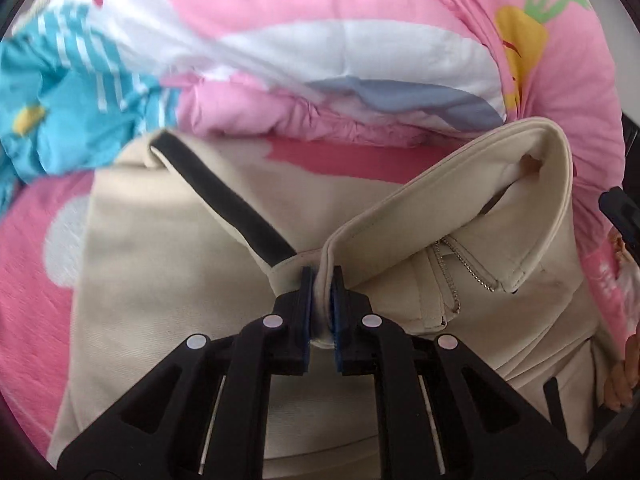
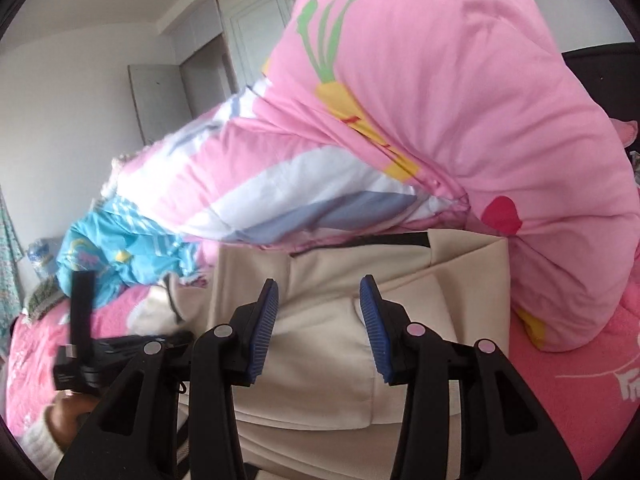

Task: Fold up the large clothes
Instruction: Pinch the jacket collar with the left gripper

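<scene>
A cream jacket (image 1: 168, 264) with a black strip and a zip lies on a pink bed. My left gripper (image 1: 322, 276) is shut on a fold of the jacket's collar edge and holds it up a little. In the right wrist view the same jacket (image 2: 320, 344) lies folded under my right gripper (image 2: 320, 292), which is open and empty just above the cloth. The left gripper (image 2: 80, 344) shows blurred at the left of that view.
A big rolled pink quilt (image 2: 460, 128) with a carrot print lies right behind the jacket, also in the left wrist view (image 1: 320, 40). A blue quilt (image 2: 112, 252) lies to the left. Pink bedsheet (image 2: 580, 380) shows at the right. Wardrobe doors stand at the back.
</scene>
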Tool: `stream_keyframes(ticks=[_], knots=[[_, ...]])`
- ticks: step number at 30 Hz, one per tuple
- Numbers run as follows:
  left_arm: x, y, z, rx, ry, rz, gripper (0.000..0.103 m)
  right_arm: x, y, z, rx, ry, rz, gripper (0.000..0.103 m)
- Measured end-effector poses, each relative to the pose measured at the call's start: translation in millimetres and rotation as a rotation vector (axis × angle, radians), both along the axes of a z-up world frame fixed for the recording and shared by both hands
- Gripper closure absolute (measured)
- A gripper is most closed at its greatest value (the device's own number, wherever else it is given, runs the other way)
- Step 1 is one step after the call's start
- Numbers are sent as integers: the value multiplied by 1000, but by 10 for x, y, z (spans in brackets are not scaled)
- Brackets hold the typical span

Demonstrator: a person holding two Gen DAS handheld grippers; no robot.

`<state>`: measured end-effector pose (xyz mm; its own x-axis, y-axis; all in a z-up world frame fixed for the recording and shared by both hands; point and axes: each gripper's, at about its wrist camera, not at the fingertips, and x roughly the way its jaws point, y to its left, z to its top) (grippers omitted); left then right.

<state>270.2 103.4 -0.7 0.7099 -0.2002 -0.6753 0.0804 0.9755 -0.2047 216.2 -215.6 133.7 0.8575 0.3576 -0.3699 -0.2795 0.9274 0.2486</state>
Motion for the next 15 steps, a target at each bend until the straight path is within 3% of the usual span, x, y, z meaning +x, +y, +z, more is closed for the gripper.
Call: stream_keyframes(ticks=[5, 9, 10, 13, 14, 15], knots=[[16, 100, -82, -97, -20, -22, 94, 22, 278, 272, -145, -5, -36, 58], [78, 128, -93, -118, -15, -27, 94, 423, 704, 684, -311, 14, -45, 50], [69, 121, -81, -117, -17, -27, 94, 561, 775, 709, -332, 45, -39, 50], [23, 138, -43, -140, -28, -34, 94, 1143, 963, 463, -321, 329, 87, 50], [13, 178, -28, -173, -34, -40, 94, 1225, 996, 312, -301, 416, 139, 55], [-9, 226, 3, -213, -44, -46, 94, 1190, 1022, 214, -325, 440, 137, 59]])
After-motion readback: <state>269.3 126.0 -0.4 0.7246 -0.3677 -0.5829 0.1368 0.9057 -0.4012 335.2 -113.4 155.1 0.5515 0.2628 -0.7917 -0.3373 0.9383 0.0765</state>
